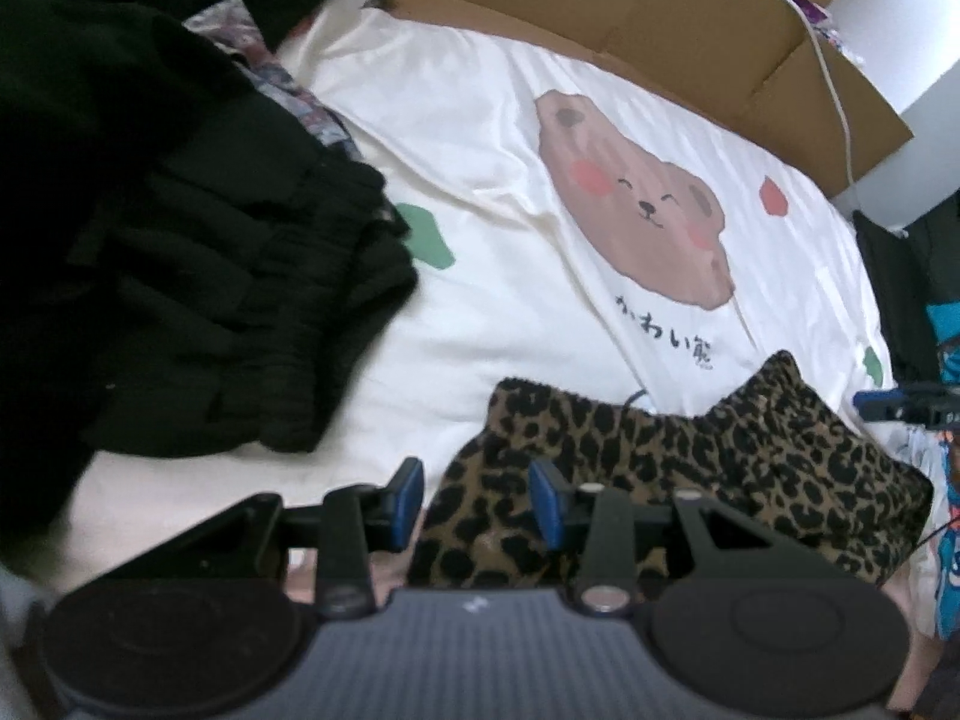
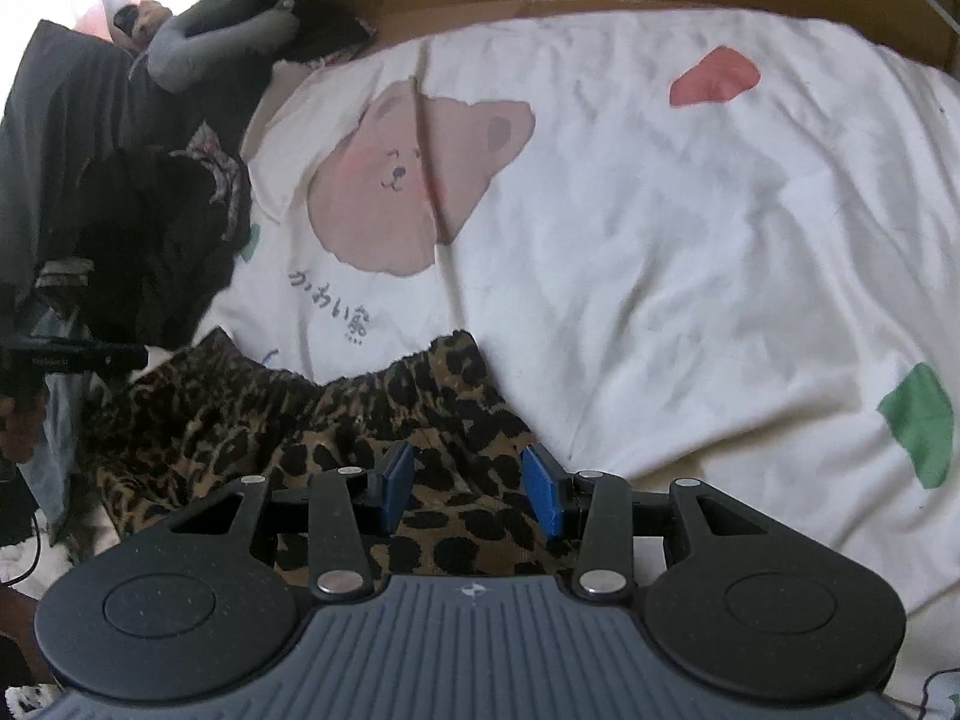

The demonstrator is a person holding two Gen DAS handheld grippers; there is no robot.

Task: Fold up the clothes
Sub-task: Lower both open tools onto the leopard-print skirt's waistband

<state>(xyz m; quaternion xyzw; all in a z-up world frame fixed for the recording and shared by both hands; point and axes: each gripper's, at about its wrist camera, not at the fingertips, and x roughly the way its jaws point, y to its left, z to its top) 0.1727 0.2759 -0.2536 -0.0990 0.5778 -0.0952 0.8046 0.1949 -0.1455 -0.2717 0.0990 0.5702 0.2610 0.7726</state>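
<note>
A cream bedcover (image 1: 480, 138) spreads over the bed, printed with a brown bear face (image 1: 636, 204), a line of dark script (image 1: 666, 330) below it, and scattered red (image 1: 773, 197) and green patches (image 1: 429, 237). Flattened brown cardboard (image 1: 660, 18) lines the bed's far edge, with a white cable (image 1: 831, 78) trailing across it. A grey stuffed toy (image 2: 210, 36) lies at the far left corner.
</note>
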